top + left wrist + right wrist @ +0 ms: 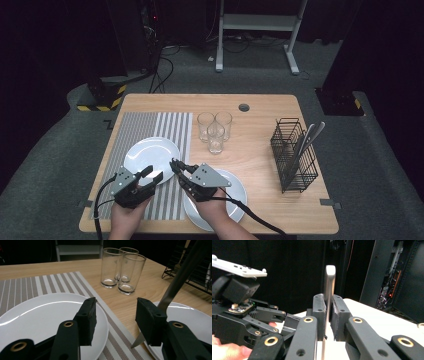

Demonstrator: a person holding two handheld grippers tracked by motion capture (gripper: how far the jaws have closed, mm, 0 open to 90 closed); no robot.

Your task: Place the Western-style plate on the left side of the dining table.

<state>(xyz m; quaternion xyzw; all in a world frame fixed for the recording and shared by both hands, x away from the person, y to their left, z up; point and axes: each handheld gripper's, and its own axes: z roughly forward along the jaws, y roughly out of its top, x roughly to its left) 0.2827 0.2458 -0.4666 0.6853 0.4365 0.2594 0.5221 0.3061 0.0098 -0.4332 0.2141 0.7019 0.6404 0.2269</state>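
The right gripper (pixel 327 315) has its jaws clamped on a table knife (pixel 329 287), handle end standing up at twelve o'clock in the right gripper view. In the left gripper view that knife (pixel 178 277) slants from two o'clock down to a blade tip at six, just over the edge of the near plate (pixel 190 317). The left gripper (pixel 115 317) is spread wide, nothing between its jaws, poised over the far plate's (pixel 37 315) rim.

From the high view, the left gripper (pixel 151 174) sits at seven o'clock on the table (pixel 260 105), the right gripper (pixel 177 167) just beside it at its three o'clock.

Progress, as I judge it: two plates are set, three glasses (pixel 215 129) cluster near the centre, and one knife is in hand but not yet laid down. More cutlery (pixel 310 135) waits in the wire caddy (pixel 294 155) at three o'clock, so most of the setting looks ahead.

Hard to read: whether the blade tip touches the striped mat (pixel 150 130), and what pieces stand in the caddy. The near plate (pixel 235 192) is half covered by the hand.
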